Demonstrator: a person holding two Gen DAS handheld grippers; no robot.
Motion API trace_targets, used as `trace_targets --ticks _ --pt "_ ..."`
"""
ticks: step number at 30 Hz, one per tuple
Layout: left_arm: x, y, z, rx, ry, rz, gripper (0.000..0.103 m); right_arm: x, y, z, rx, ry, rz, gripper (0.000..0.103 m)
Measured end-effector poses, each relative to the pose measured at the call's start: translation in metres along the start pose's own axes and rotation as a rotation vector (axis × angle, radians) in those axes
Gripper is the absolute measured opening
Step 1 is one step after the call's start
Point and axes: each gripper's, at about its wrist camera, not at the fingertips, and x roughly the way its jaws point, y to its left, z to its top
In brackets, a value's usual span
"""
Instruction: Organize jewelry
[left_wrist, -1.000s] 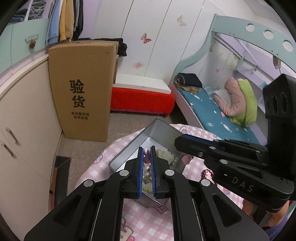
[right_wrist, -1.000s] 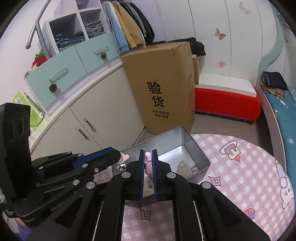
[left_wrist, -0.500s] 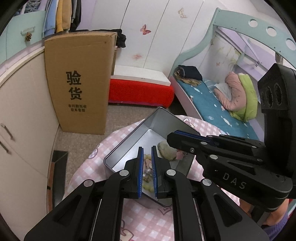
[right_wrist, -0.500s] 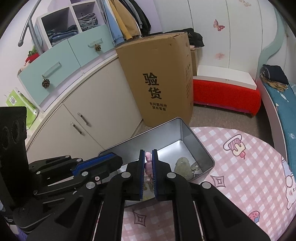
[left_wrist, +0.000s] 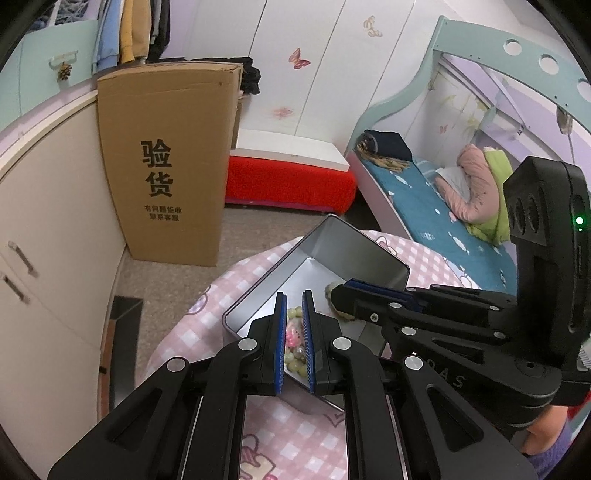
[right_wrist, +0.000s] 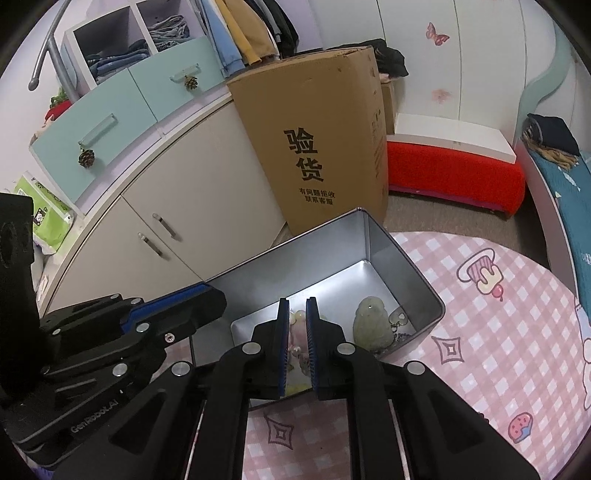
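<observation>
A silver metal tin (left_wrist: 364, 254) (right_wrist: 400, 258) stands open on the pink checked tablecloth (right_wrist: 498, 332). Inside lie a pale green bead bracelet with pink charms (left_wrist: 293, 338) (right_wrist: 297, 338) and a jade pendant (right_wrist: 371, 321). My left gripper (left_wrist: 294, 295) hovers over the tin's near end, jaws slightly apart, empty. My right gripper (right_wrist: 297, 301) is beside it over the tin, jaws slightly apart, the pink bead piece lying below them in the tin. Each gripper shows in the other's view, the right one (left_wrist: 347, 291) and the left one (right_wrist: 207, 299).
A tall cardboard box (right_wrist: 314, 147) stands on the floor beyond the table, beside white cabinets (right_wrist: 177, 206). A red bench (right_wrist: 454, 177) and a bed with teal bedding (left_wrist: 443, 218) are behind. The round table's edge curves just past the tin.
My right gripper's jaws have opened a little and let go of the pink bead piece, which now lies in the tin. Both grippers have moved lower over the tin.
</observation>
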Motion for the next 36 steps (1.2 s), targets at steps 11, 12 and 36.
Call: trace_targets --ticks 11,12,36 --pt "-0.014 -0.014 0.002 0.01 -0.02 0.004 0.01 -0.038 -0.01 -0.005 0.022 -0.056 -0.01 0.014" --pt "-0.017 -0.017 0.003 0.014 -0.025 0.002 0.01 -0.046 -0.012 -0.006 0.023 -0.067 -0.014 0.017" --pt "0.025 -0.136 -0.056 0.12 0.039 -0.029 0.073 -0.125 -0.129 -0.105 0.197 -0.104 -0.173 0.05"
